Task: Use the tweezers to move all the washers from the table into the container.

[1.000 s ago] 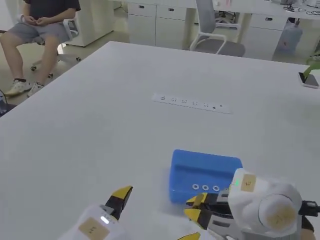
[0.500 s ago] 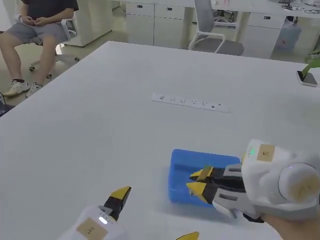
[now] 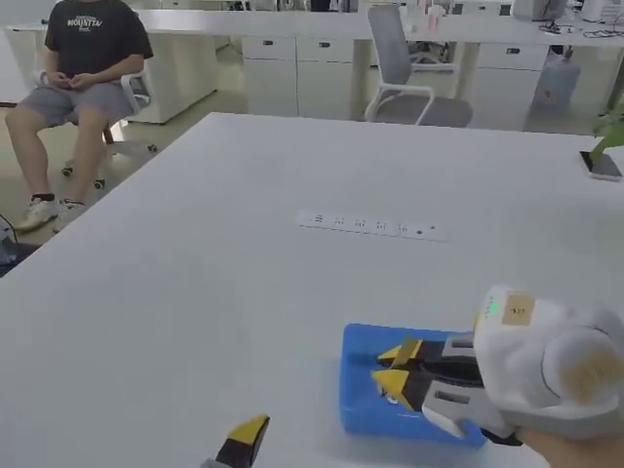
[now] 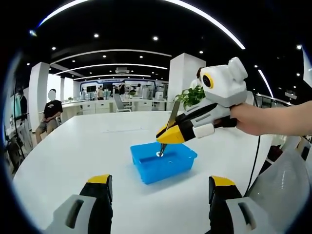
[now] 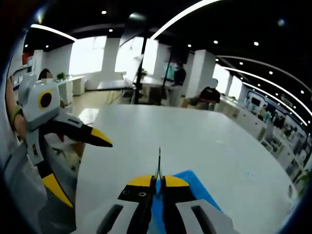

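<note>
While right tongs, clamping thin metal tweezers, dip into blue plastic container, drop-off likely underway; left tongs wide, empty; remainder unclear.

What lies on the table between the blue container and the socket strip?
Nothing lies there. In the head view, the white table is bare between the blue container and the socket strip.
</note>
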A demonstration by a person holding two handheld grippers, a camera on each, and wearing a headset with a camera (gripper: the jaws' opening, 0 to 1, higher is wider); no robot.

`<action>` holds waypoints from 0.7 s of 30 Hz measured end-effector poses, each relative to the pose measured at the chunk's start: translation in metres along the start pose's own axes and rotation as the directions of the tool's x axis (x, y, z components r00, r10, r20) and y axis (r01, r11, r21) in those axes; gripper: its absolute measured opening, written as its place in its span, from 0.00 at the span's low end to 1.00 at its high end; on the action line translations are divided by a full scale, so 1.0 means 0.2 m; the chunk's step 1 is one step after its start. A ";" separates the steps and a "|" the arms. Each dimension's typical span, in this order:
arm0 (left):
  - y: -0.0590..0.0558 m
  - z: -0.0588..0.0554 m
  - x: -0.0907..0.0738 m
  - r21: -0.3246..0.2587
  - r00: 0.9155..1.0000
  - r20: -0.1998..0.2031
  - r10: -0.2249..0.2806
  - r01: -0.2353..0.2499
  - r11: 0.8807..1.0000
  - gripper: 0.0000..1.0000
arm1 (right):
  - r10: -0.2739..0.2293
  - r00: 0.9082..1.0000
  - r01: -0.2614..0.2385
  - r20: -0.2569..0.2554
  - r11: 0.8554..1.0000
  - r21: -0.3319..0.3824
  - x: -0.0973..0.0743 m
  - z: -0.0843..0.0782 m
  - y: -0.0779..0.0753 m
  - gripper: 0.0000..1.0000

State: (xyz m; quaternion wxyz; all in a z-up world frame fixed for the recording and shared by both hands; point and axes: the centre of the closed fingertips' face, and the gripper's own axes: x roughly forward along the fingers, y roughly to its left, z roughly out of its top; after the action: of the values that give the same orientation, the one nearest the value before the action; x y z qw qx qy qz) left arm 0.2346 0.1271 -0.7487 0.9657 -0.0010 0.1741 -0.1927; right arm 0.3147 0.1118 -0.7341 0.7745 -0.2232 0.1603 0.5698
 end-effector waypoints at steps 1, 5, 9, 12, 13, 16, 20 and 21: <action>0.00 0.00 0.00 0.003 1.000 -0.006 -0.001 0.001 1.000 0.83 | -0.002 1.000 0.002 0.006 1.000 0.005 0.00 0.01 -0.01 0.03; 0.00 0.00 0.00 0.016 1.000 -0.004 0.005 -0.005 1.000 0.83 | -0.012 1.000 0.012 0.021 1.000 0.027 0.01 0.03 -0.06 0.03; 0.01 0.01 -0.01 0.001 1.000 0.007 0.021 -0.021 1.000 0.83 | -0.018 0.999 0.015 0.034 0.996 0.085 0.05 0.03 -0.11 0.03; 0.02 0.01 -0.01 0.001 1.000 0.011 0.023 -0.023 1.000 0.83 | -0.013 1.000 0.010 0.027 0.992 0.129 0.08 0.00 -0.13 0.03; 0.02 0.01 -0.01 0.003 1.000 0.013 0.027 -0.027 1.000 0.83 | -0.011 1.000 0.008 0.024 0.991 0.133 0.09 0.00 -0.14 0.03; 0.02 0.02 -0.02 -0.003 0.999 0.021 0.030 -0.030 1.000 0.83 | -0.006 1.000 0.004 0.013 0.988 0.156 0.11 -0.03 -0.15 0.03; 0.03 0.02 -0.02 -0.006 0.999 0.024 0.035 -0.035 0.999 0.83 | 0.001 1.000 0.002 -0.018 0.987 0.160 0.13 -0.07 -0.16 0.03; 0.02 0.02 -0.02 -0.007 0.999 0.026 0.034 -0.034 0.999 0.83 | 0.003 1.000 0.001 -0.026 0.987 0.162 0.14 -0.09 -0.16 0.03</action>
State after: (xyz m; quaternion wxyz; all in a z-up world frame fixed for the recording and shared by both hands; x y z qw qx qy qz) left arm 0.2346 0.1325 -0.7432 0.9710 -0.0038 0.1620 -0.1758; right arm 0.3532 0.1169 -0.7573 0.7876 -0.1668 0.2161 0.5524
